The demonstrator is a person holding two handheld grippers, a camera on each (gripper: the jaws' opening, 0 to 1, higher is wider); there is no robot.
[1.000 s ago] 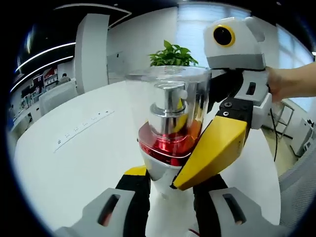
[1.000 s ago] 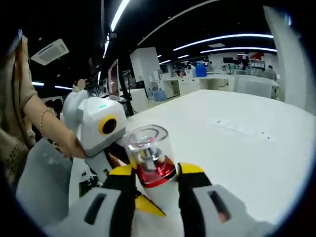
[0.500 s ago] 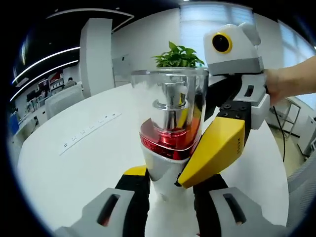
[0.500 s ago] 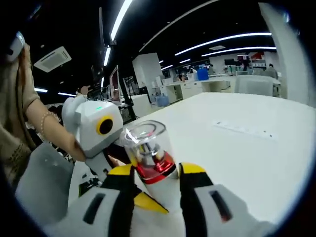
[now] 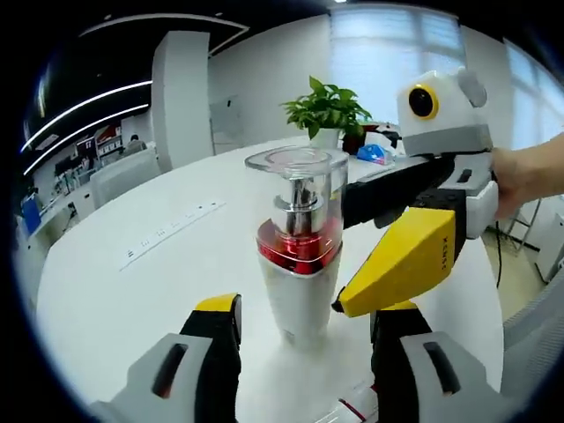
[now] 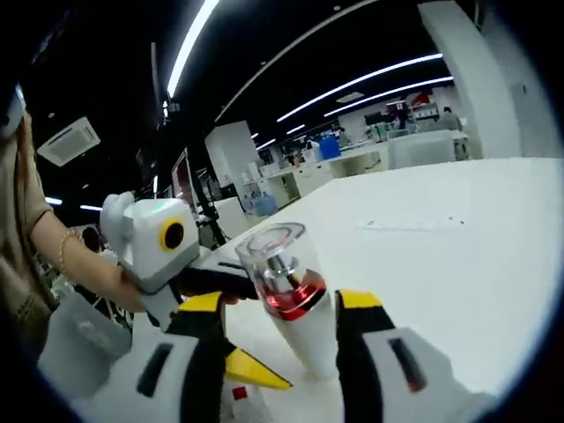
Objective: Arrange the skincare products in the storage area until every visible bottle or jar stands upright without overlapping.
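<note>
Standing free on the white table (image 5: 115,300), the pump bottle (image 5: 300,256) is seen upright between the spread jaws of the left gripper (image 5: 304,335), with a clear gap on either side. Half a second ago those jaws were pressed close against its white base; now they are parted and drawn back, and the bottle appears smaller and further off in the left gripper view. In the right gripper view the same bottle (image 6: 295,300) is framed between the open jaws of the right gripper (image 6: 280,330), which are no longer tight to it either; whether a jaw grazes the base cannot be told.

The bottle is made up of a white tapered body, a red band and a clear cap over a silver pump. It leans slightly in the right gripper view, though that view is rolled with the hand.

Reaching in from the right of the left gripper view, the right gripper (image 5: 414,238) is seen beside the bottle, its yellow jaw tip near the body, held by a hand (image 5: 529,176). In the right gripper view the left gripper (image 6: 189,273) is held by a hand wearing a bracelet (image 6: 66,256).

Behind the bottle, a strip of sockets (image 5: 167,233) is set into the table, and a potted plant (image 5: 330,110) is placed at the far edge. Office desks are visible beyond.
</note>
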